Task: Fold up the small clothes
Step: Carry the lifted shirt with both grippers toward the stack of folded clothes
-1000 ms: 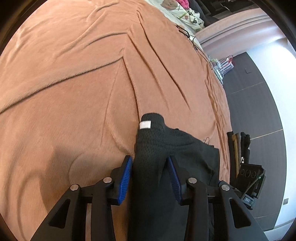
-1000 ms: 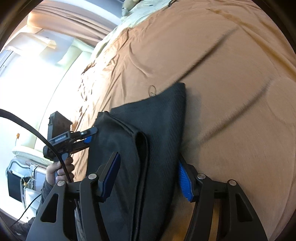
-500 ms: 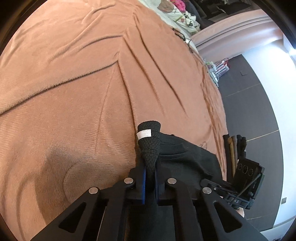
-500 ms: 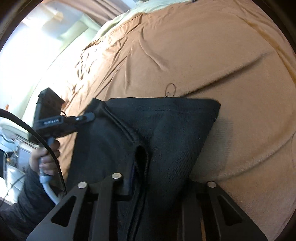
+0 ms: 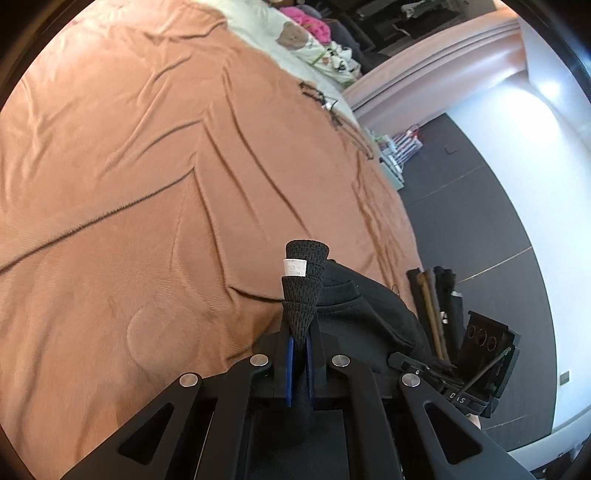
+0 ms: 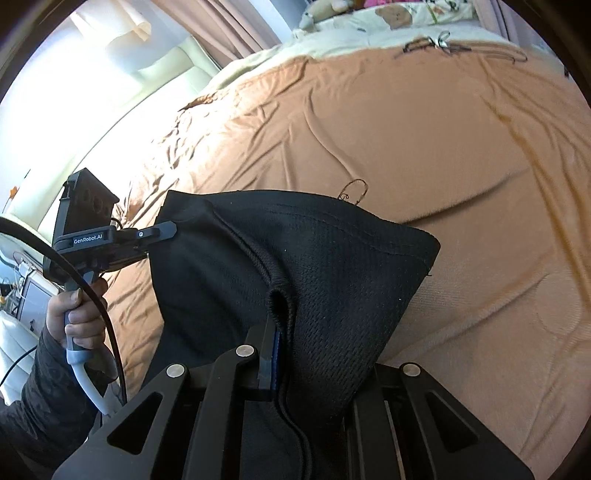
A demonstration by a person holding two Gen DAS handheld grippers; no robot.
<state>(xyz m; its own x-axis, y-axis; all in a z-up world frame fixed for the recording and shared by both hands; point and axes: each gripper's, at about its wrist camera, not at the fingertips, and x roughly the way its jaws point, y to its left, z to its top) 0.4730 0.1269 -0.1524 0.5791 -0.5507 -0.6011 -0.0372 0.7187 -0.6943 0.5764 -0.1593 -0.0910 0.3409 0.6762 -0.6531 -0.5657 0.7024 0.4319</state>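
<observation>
Black knit garment (image 6: 303, 266) hangs stretched between the two tongs, lifted off the bed (image 6: 424, 129) and held above its brown blanket (image 5: 147, 184). From the left wrist view, the left tongs (image 5: 298, 341) are pressed together on a bunched ribbed edge of the cloth; that edge sticks up past the tips toward 12 o'clock and carries a small white label (image 5: 294, 267). The rest of the fabric sags away toward 3 o'clock, where the other handset (image 5: 476, 369) shows at the picture's edge. From the right wrist view, the right tongs (image 6: 280, 354) are closed on a doubled hem, the blue pad (image 6: 275, 360) just showing beside the fold, and the cloth drapes over the far finger so that it is hidden. At 9 o'clock there, a hand (image 6: 75, 314) grips the left handset (image 6: 92, 236), whose tip meets the garment's far corner.

Around it: the blanket is creased in long ridges, a loose thread loop (image 6: 352, 190) lies on it just past the garment's upper edge, and a pale printed sheet (image 5: 314, 40) with a bear figure covers the head of the bed at 12 o'clock. Curtains (image 6: 221, 26) hang beyond, near a bright window.
</observation>
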